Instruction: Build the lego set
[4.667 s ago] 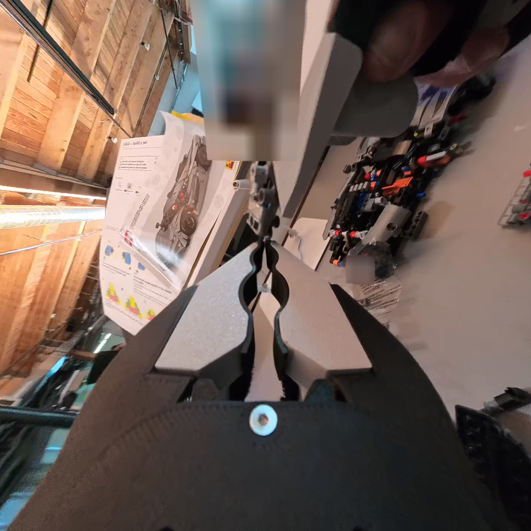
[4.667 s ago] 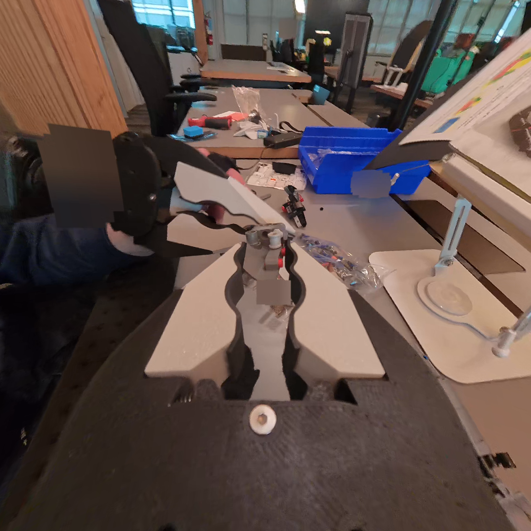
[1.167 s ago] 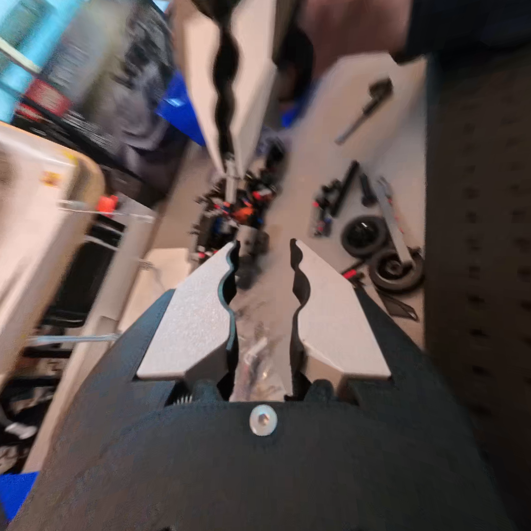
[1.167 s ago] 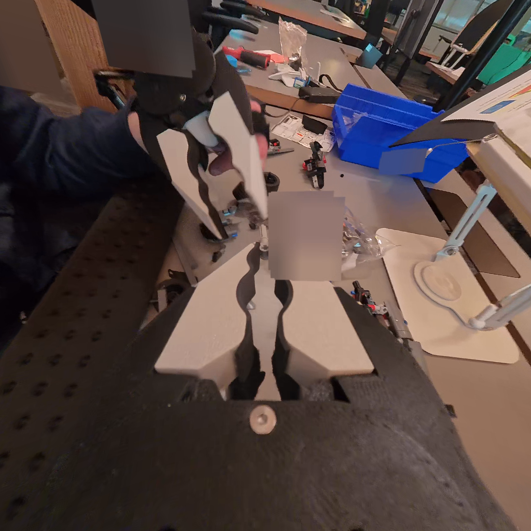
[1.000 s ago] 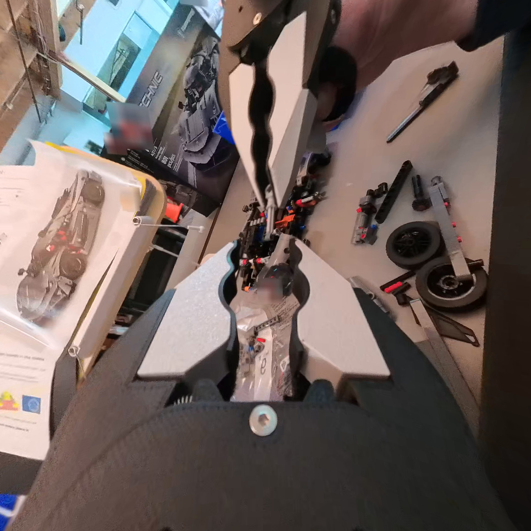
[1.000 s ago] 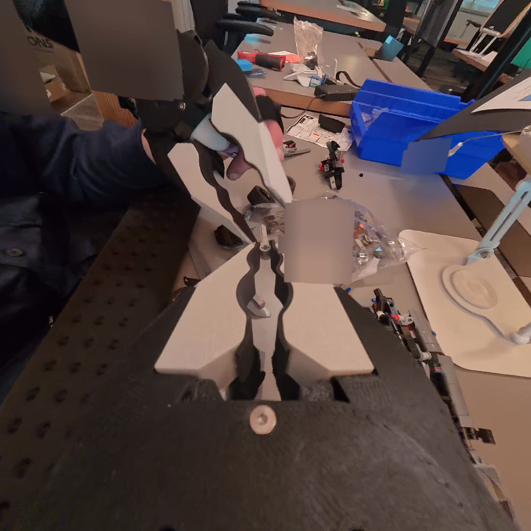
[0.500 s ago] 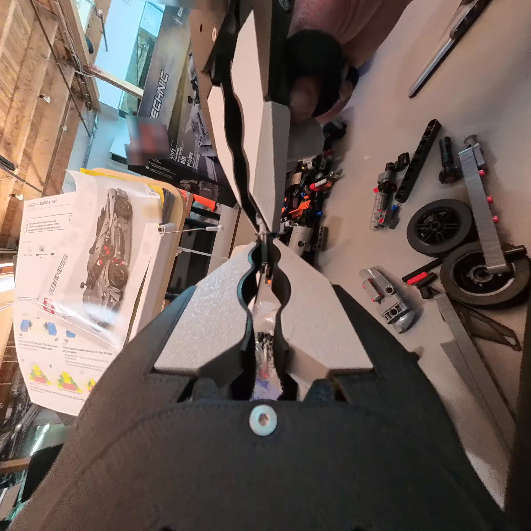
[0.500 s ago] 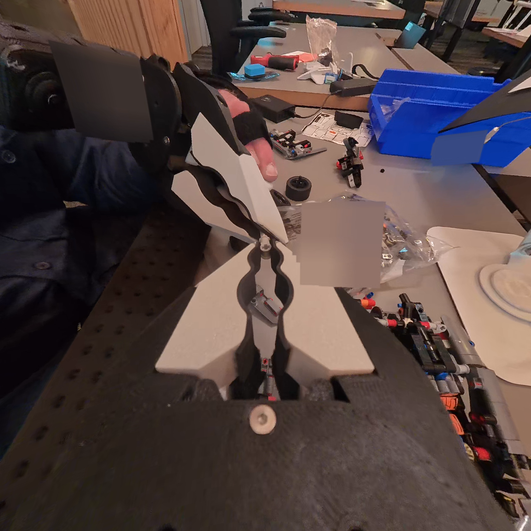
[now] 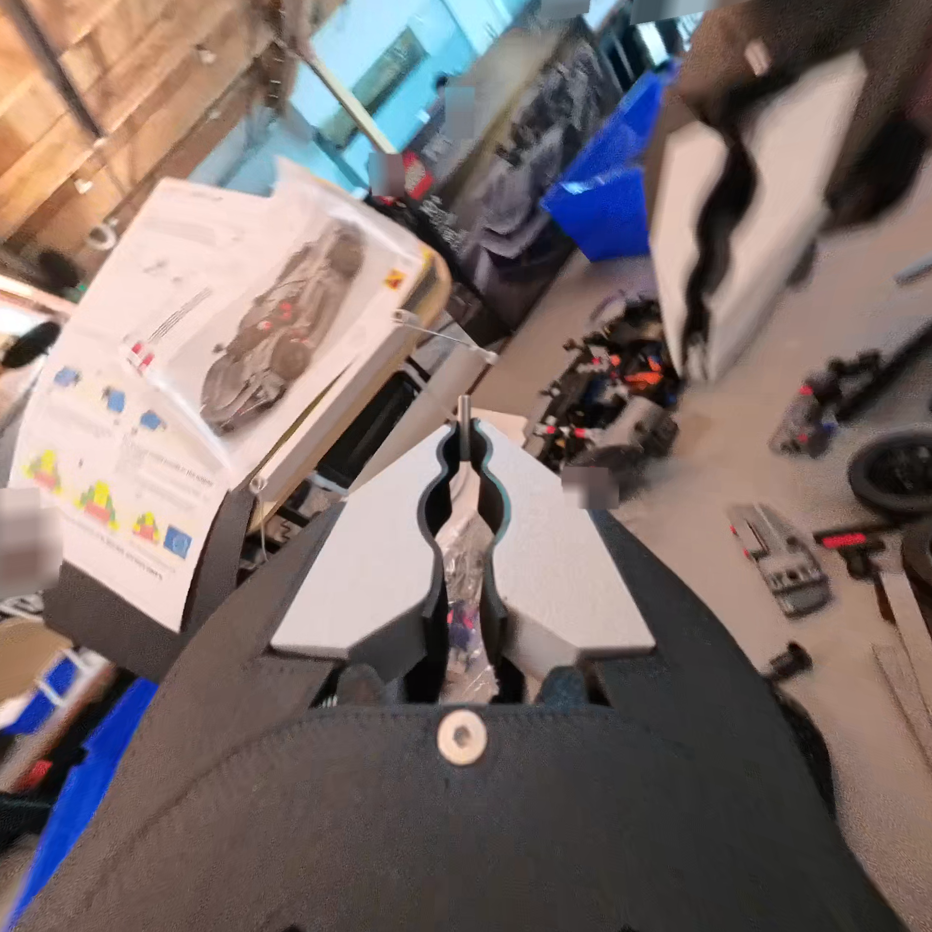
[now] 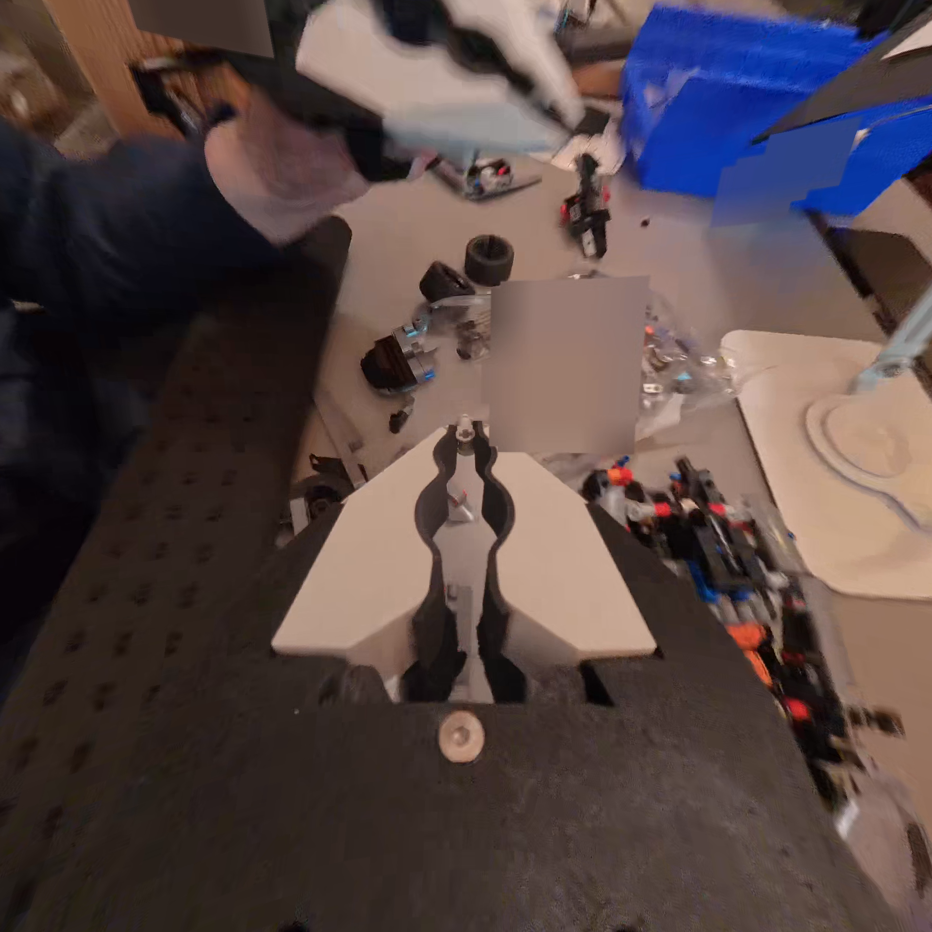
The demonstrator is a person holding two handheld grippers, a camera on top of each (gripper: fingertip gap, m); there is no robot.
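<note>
Lego chassis (image 10: 716, 544), half built in black with red, blue and orange bits, lies on the worktop (image 10: 403, 242) just right of the right gripper (image 10: 465, 434), whose tips are pinched on a small pale grey pin (image 10: 464, 432). Left gripper (image 9: 464, 433) is closed at its tips on a thin dark axle (image 9: 463, 421) that sticks out past them, held up in front of the booklet (image 9: 201, 353) on its stand. Loose tyres (image 10: 469, 270), a parts bag (image 10: 676, 363) and a blue bin (image 10: 746, 85) sit beyond.
</note>
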